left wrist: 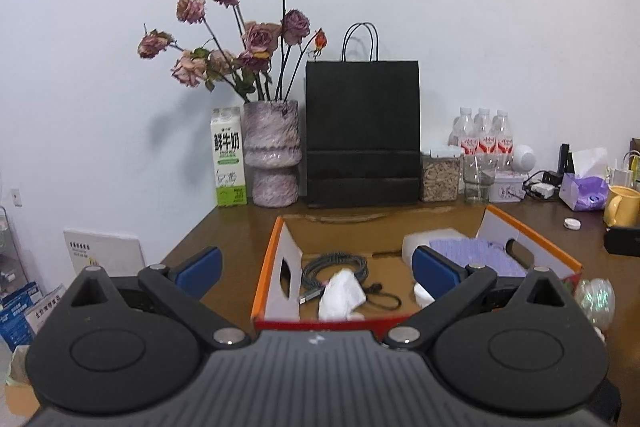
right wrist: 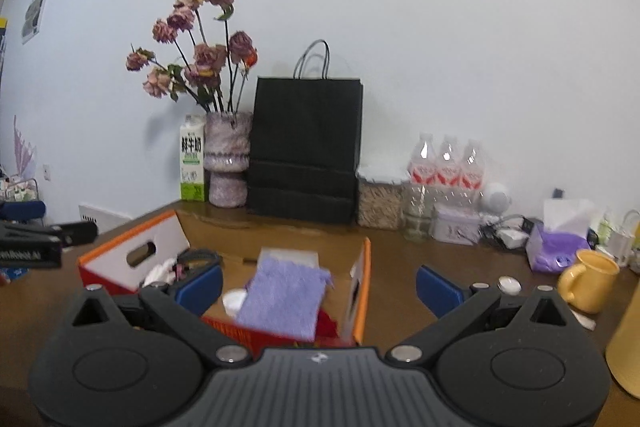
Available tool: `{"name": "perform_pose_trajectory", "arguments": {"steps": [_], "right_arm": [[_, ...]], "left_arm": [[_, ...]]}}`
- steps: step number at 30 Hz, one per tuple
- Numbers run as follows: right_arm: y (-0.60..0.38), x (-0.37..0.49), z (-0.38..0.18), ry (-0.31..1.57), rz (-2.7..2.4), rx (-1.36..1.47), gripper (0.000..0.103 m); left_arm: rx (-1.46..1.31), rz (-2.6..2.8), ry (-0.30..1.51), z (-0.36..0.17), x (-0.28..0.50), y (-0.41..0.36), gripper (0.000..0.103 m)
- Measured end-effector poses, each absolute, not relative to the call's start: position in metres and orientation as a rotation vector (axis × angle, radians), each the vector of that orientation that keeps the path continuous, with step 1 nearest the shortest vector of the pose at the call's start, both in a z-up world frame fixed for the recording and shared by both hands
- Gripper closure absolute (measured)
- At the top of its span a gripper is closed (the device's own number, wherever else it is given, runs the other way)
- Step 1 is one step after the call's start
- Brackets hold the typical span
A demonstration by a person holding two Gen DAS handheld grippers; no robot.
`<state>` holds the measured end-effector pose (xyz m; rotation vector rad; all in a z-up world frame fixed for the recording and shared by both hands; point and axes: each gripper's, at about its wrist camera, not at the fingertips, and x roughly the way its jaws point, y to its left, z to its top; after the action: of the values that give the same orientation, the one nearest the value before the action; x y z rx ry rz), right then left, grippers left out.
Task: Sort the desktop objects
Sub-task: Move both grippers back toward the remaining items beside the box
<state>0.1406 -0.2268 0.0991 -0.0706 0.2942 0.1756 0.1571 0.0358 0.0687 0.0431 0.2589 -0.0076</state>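
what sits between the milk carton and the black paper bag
A mottled pink vase of dried roses, between milk carton and black paper bag; both wrist views show it.

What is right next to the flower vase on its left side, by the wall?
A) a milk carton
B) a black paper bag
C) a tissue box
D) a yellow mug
A: the green and white milk carton stands just left of the pink vase against the wall; the black paper bag is on the vase's other side, and the yellow mug sits far to the right.
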Motion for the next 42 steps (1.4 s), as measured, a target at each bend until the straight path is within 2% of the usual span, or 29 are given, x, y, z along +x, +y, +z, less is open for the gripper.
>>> {"name": "perform_pose_trajectory", "arguments": {"steps": [10, 27, 37, 42], "right_arm": [[-0.243, 0.115, 0.057, 0.404, 0.146, -0.076, 0.0], [-0.28, 0.15, 0.02, 0.513, 0.062, -0.032, 0.0], [-0.27, 0.183, 0.014, 0.539, 0.07, -0.038, 0.001], [-0.27, 0.194, 0.012, 0.556, 0.083, -0.022, 0.004]], "left_arm": [[0.021, -0.025, 0.354, 0.044, 0.138, 0.032, 0.0], [0.041, 0.077, 0.486, 0.014, 0.151, 0.062, 0.001], [0.022, -0.018, 0.572, 0.001, 0.19, 0.067, 0.014], [-0.035, -0.096, 0.61, -0.005, 0.203, 0.069, 0.027]]}}
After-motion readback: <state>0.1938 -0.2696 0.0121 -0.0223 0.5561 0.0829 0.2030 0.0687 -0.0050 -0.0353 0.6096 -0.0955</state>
